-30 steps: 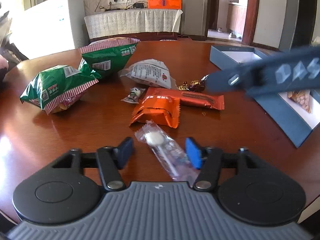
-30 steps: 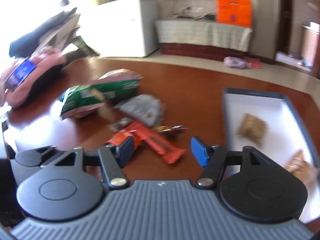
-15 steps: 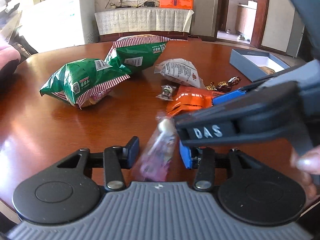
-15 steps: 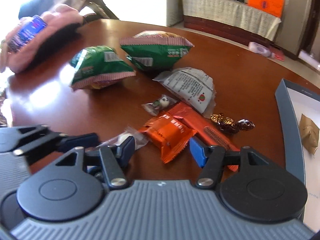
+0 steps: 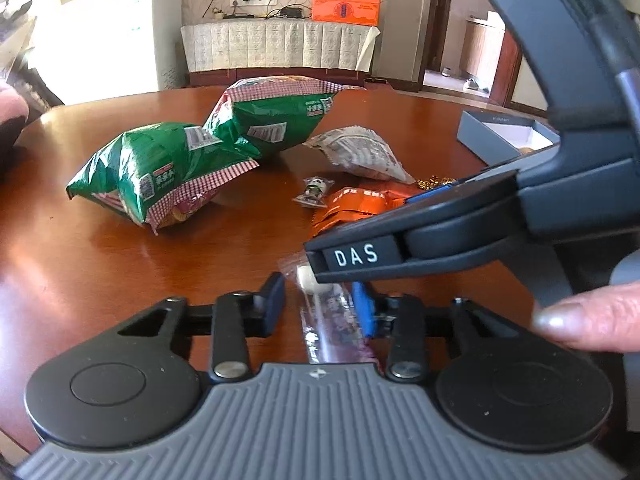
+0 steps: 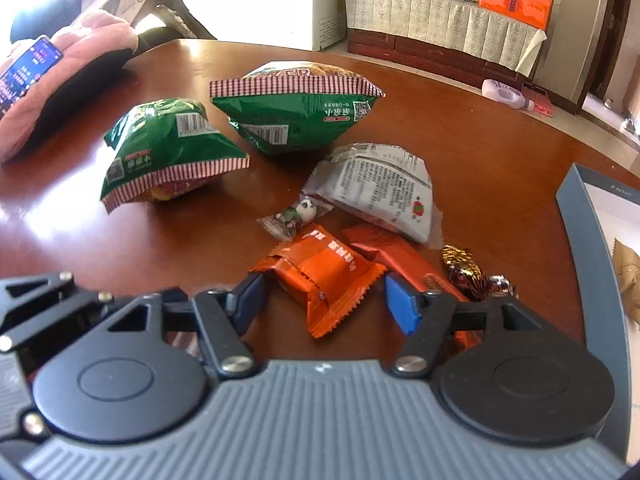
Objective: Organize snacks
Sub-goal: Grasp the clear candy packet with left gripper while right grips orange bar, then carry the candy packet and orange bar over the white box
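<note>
**Left wrist view: lollipop between closing jaws; right gripper open over orange packet**

Left wrist view shows the left gripper (image 5: 320,304) low over the brown table (image 5: 100,256). Its jaws have just been closing. A clear-wrapped lollipop (image 5: 324,312) lies between them, its right side against the right pad; a gap remains at the left pad, so no grip is established. The body of the right gripper (image 6: 320,300) crosses this view from the right, its tip over the lollipop's white head. A fingertip (image 5: 580,320) of the person shows at the right edge.

Right wrist view shows the right gripper's jaws spread, having just been opening. An orange snack packet (image 6: 324,276) lies on the table between the two pads; neither pad presses on it. A red bar (image 6: 404,260) lies just beside the packet, with foil-wrapped candies (image 6: 468,268) to its right. Behind them lie a small panda candy (image 6: 300,214), a white pouch (image 6: 384,188) and two green chip bags (image 6: 168,148). A grey box (image 6: 580,232) stands at the right edge of the table.
</note>
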`<state>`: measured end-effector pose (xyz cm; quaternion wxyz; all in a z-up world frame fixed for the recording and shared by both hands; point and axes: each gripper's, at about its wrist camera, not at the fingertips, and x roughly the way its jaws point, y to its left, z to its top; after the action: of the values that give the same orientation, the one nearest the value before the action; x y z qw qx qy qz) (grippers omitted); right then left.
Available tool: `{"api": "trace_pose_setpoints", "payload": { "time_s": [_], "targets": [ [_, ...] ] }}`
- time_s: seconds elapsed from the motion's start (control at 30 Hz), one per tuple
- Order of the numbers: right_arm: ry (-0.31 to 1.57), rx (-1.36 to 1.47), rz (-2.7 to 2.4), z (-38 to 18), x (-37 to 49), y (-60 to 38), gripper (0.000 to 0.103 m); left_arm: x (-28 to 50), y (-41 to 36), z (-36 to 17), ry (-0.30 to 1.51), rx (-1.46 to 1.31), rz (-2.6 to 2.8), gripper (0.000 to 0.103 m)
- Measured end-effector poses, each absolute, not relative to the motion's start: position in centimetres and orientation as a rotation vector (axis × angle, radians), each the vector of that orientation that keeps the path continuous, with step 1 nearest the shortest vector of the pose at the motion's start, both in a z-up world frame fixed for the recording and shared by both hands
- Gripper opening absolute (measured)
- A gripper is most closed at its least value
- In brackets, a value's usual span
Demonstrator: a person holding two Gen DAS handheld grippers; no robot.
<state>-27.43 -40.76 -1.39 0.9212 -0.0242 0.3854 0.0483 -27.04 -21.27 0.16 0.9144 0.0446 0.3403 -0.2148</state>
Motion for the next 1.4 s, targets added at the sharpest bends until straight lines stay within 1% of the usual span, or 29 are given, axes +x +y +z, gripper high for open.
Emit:
{"api": "trace_pose_setpoints", "payload": {
  "time_s": [0.03, 0.13, 0.27, 0.3, 0.33, 0.37, 0.4, 0.5, 0.6, 0.63, 0.7, 0.73, 0.77, 0.8, 0.9, 1.0, 1.03, 1.13, 1.4],
  "targets": [
    [0.793, -0.049, 0.097, -1.4, -27.3, -40.7, 0.074, -27.0, -21.1, 0.2, 0.707, 0.082, -0.439, 0.034],
    [0.784, -0.090, 0.103, -1.5, -27.2, -40.3, 0.081, -26.8, -20.8, 0.3, 0.711, 0.084, -0.416, 0.034],
    [0.754, -0.161, 0.117, -1.3, -26.9, -40.3, 0.081, -26.6, -20.8, 0.1, 0.705, 0.107, -0.394, 0.034],
    [0.764, -0.133, 0.138, -1.3, -26.7, -40.6, 0.079, -26.6, -20.7, 0.1, 0.703, 0.108, -0.392, 0.034],
    [0.774, -0.107, 0.162, -1.3, -26.6, -40.9, 0.074, -26.5, -20.6, 0.0, 0.702, 0.108, -0.393, 0.034],
    [0.777, -0.093, 0.177, -1.2, -26.7, -41.0, 0.063, -26.5, -20.5, 0.0, 0.701, 0.107, -0.391, 0.034],
    [0.779, -0.094, 0.188, -1.0, -26.8, -41.0, 0.057, -26.4, -20.4, 0.0, 0.701, 0.104, -0.390, 0.034],
    [0.789, -0.109, 0.175, -0.7, -27.4, -41.1, 0.053, -26.2, -20.1, 0.0, 0.701, 0.094, -0.384, 0.034],
    [0.800, -0.090, 0.162, -0.7, -27.6, -41.5, 0.053, -26.1, -20.4, -0.1, 0.696, 0.103, -0.378, 0.038],
    [0.802, -0.080, 0.162, -0.8, -27.5, -41.6, 0.055, -26.1, -20.5, -0.1, 0.692, 0.109, -0.382, 0.042],
    [0.797, -0.066, 0.142, -1.1, -27.3, -41.7, 0.064, -26.2, -20.8, -0.2, 0.680, 0.127, -0.387, 0.044],
    [0.794, -0.068, 0.141, -1.2, -27.3, -41.7, 0.064, -26.2, -20.8, -0.3, 0.674, 0.128, -0.392, 0.044],
    [0.795, -0.068, 0.143, -1.2, -27.2, -41.6, 0.062, -26.1, -20.7, -0.4, 0.672, 0.124, -0.400, 0.044],
    [0.802, -0.063, 0.147, -1.1, -27.2, -41.7, 0.058, -26.0, -20.7, -0.5, 0.671, 0.124, -0.405, 0.042],
    [0.806, -0.055, 0.139, -0.8, -27.5, -42.2, 0.053, -25.9, -20.4, -0.5, 0.664, 0.120, -0.407, 0.030],
    [0.806, -0.031, 0.126, -0.4, -28.2, -43.1, 0.053, -25.6, -20.1, -0.4, 0.674, 0.100, -0.405, 0.027],
    [0.805, -0.027, 0.123, -0.3, -28.3, -43.3, 0.053, -25.6, -20.1, -0.4, 0.678, 0.096, -0.401, 0.025],
    [0.797, -0.016, 0.114, 0.1, -29.1, -43.9, 0.052, -25.7, -20.3, -0.3, 0.682, 0.099, -0.391, 0.023],
    [0.761, -0.022, 0.116, 1.4, -31.3, -44.9, 0.052, -25.9, -20.3, -0.1, 0.684, 0.105, -0.367, 0.023]
  ]
}}
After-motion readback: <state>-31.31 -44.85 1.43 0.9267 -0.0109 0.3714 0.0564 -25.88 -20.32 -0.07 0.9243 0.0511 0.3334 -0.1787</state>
